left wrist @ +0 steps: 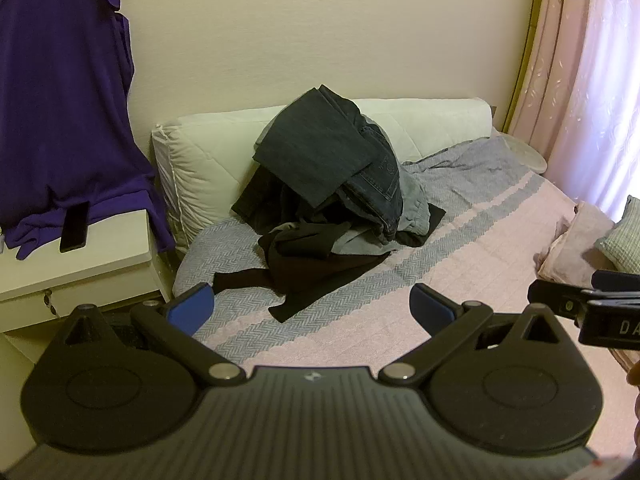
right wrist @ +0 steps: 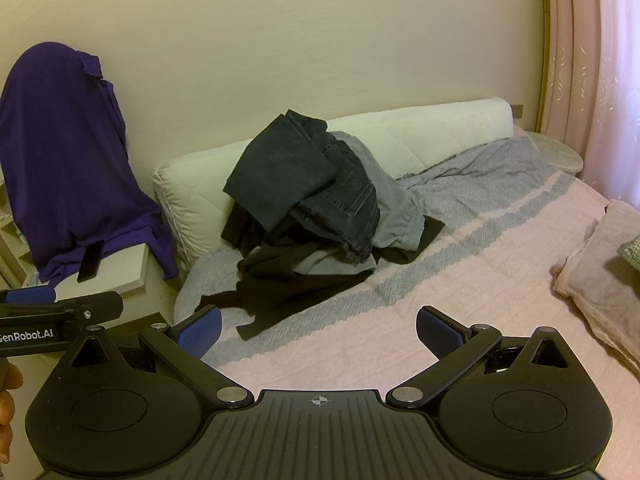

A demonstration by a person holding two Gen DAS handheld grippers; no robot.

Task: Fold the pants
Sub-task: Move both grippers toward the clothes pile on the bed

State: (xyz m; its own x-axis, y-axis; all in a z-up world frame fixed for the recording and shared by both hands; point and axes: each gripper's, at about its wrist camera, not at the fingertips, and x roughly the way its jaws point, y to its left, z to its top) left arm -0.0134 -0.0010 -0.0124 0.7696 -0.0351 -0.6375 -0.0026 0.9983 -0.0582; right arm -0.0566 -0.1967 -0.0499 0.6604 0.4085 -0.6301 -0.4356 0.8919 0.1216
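Approaching stage: left gripper (left wrist: 310,306) and right gripper (right wrist: 318,330), jaws spread and empty, hover short of the pants (right wrist: 304,184) heaped against the pillow (right wrist: 192,196). Next: select one pair.

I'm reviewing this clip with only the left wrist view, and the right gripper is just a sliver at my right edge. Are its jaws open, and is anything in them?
Observer: In the right wrist view, the right gripper has its jaws wide open with nothing between them. It hovers over the pink bedspread.
Operator: Where is it relative to the pants?
Observer: The pile of pants lies ahead of it, heaped against the white cushion. One black leg end trails toward its left pad, but I see no contact.
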